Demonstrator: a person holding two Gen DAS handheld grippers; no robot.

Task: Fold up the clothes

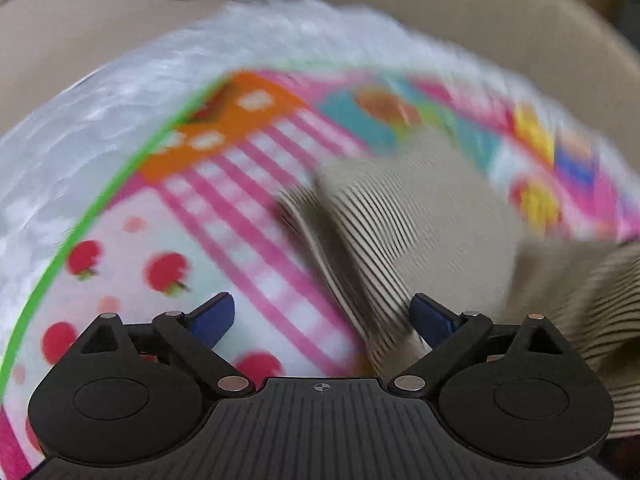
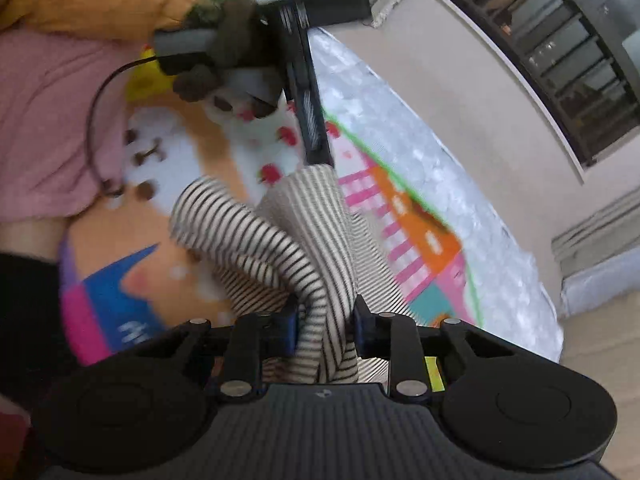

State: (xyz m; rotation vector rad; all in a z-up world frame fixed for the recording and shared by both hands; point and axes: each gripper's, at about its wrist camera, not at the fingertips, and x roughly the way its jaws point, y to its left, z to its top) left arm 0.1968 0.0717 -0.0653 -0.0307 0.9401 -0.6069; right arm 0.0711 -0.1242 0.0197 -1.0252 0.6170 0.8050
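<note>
My right gripper [image 2: 325, 330] has its jaws pinched narrow on a bunched fold of the striped garment [image 2: 280, 236], lifting it off the colourful play mat [image 2: 416, 216]. My left gripper [image 1: 322, 318] has its jaws spread wide, clamping nothing; the garment's edge lies between them, near the right blue pad [image 1: 430, 320].

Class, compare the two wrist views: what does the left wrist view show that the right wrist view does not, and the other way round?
Only the left view shows the left tongs open, empty above the striped garment. Only the right view shows the right tongs shut on that garment, plus a gloved hand holding the other tool and a pink top. Both show the garment and the colourful mat.
</note>
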